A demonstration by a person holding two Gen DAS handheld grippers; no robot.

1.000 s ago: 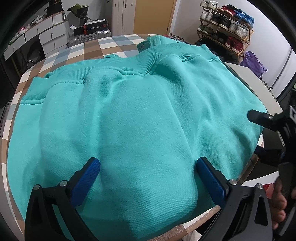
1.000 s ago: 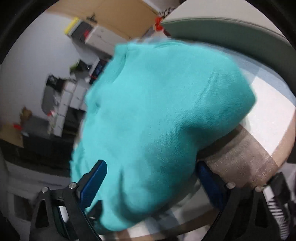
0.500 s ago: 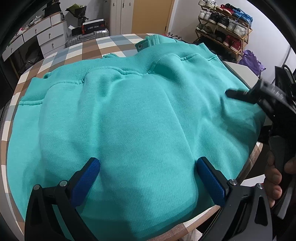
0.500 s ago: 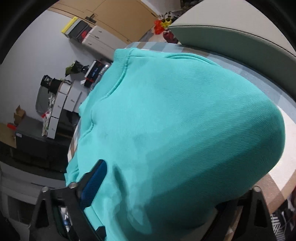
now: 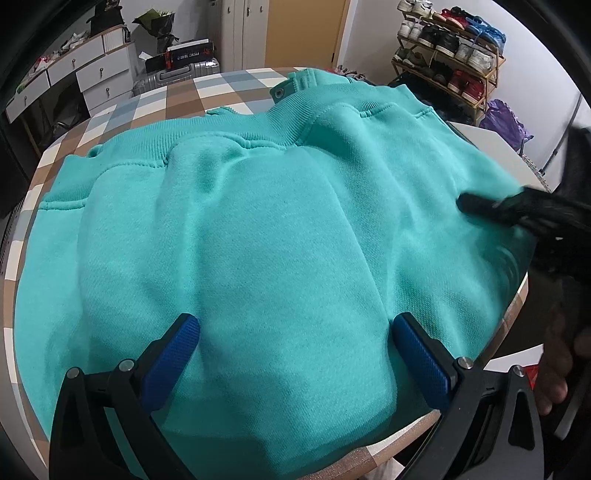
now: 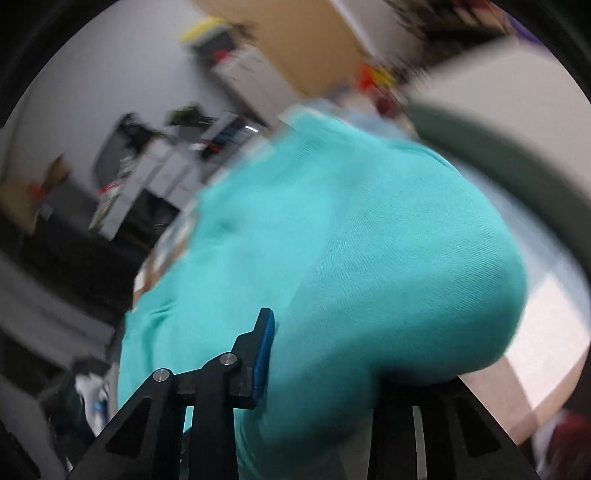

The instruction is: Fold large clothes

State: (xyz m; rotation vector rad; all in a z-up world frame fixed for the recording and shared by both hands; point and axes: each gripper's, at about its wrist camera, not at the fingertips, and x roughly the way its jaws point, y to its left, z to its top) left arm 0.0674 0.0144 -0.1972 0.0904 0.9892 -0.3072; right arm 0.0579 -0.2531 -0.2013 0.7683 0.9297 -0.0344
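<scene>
A teal sweatshirt (image 5: 277,221) lies spread over the round checkered table (image 5: 147,107), its ribbed hem at the far side. My left gripper (image 5: 295,321) stands open, its blue pads (image 5: 173,354) set wide apart on the near edge of the cloth. At the right edge, the right gripper's upper finger (image 5: 480,205) lies on top of the fabric. In the right wrist view the right gripper (image 6: 325,350) is closing on a thick fold of the sweatshirt (image 6: 369,240). Its left pad (image 6: 264,354) presses the cloth and the other finger is hidden under it.
A hand (image 5: 554,369) holds the right gripper off the table's right rim. Behind the table stand white drawers (image 5: 85,70), a silver suitcase (image 5: 177,75), a shoe rack (image 5: 450,33) and a purple bag (image 5: 506,122). A pale padded surface (image 6: 498,110) borders the right side.
The right gripper's jaws have narrowed around the sweatshirt's right edge, and its upper finger has come in over the cloth. The right view is now blurred. My left gripper has not moved.
</scene>
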